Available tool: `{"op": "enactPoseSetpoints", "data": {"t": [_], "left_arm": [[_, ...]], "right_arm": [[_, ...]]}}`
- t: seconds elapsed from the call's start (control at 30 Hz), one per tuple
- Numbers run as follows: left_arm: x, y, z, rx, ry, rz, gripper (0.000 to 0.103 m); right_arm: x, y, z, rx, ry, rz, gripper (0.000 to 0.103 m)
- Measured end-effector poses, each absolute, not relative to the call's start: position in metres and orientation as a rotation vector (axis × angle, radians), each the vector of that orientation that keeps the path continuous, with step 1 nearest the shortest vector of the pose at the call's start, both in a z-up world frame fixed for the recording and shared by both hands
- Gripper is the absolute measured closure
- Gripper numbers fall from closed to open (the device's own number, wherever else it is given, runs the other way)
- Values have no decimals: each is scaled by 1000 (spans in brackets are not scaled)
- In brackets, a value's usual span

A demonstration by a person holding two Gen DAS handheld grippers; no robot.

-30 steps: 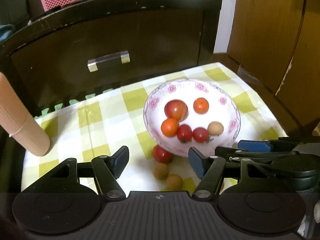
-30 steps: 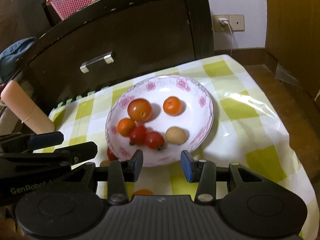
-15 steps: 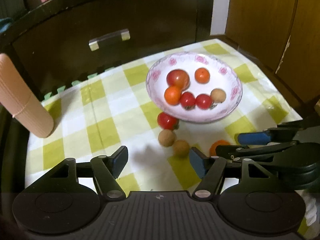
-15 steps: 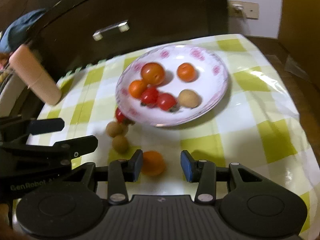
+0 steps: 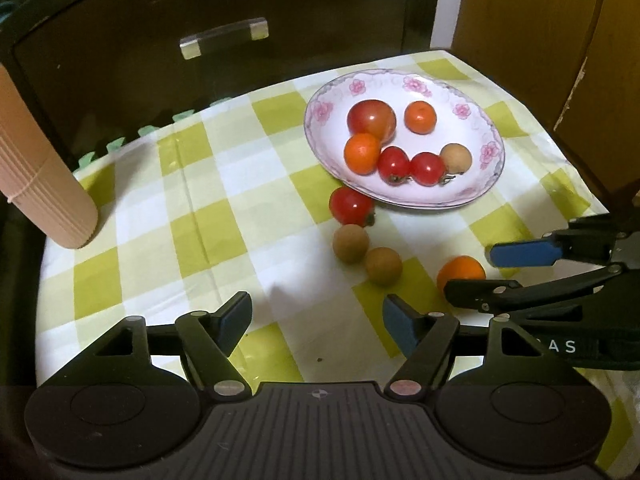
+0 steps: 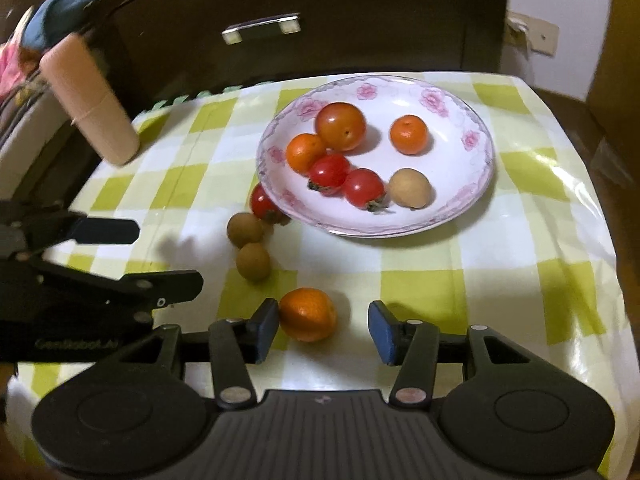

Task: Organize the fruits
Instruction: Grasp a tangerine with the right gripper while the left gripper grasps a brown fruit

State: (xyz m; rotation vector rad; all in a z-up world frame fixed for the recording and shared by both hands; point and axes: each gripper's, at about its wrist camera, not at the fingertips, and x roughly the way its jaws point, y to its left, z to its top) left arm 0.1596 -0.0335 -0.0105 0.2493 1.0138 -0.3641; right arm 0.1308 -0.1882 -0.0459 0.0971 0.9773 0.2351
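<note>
A white flowered bowl (image 5: 474,184) (image 6: 460,184) holds a large tomato, two small oranges, two cherry tomatoes and a longan. On the checked cloth beside it lie a red tomato (image 5: 351,206) (image 6: 262,202) and two brown longans (image 5: 351,243) (image 6: 253,261). A small orange (image 6: 308,314) (image 5: 460,272) rests on the cloth between the jaws of my right gripper (image 6: 324,328). Those jaws are opening: the left pad is against the orange, the right pad stands clear. My left gripper (image 5: 316,316) hovers over bare cloth, jaws opening, nothing between them.
A pinkish ribbed roll (image 5: 44,184) (image 6: 92,108) leans at the cloth's far left. Behind stands a dark cabinet with a metal handle (image 5: 224,36). A wooden cupboard (image 5: 540,40) borders the right side. The cloth drops off at the right edge (image 6: 600,240).
Both grippers have sunk and drawn back from the bowl. The right jaws have widened around the small orange. The loose fruits now show fully in both views.
</note>
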Motion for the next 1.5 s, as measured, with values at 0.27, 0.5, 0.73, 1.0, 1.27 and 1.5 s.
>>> {"op": "enactPoseSetpoints", "data": {"t": [0.27,0.5,0.73,1.0,1.27,1.5], "left_arm": [[162,-33,-15,265,1035,-374,24],[165,-38,-19,247,1035,-399,22],[170,-50,-29,150,1039,-438,30],[172,-63,-42,85,1019,-373,31],[160,-81,-47,125,941,-265,31],[160,-78,-42,112,935,-243,61]], "right_arm": [[144,-186,-53,126,1004,250,56],[139,-187,-54,97,1012,243,70],[122,-208,-53,131,1005,227,71],[115,-223,-53,185,1003,212,71],[113,-238,-55,232,1007,200,71],[110,-241,-56,241,1008,196,71]]}}
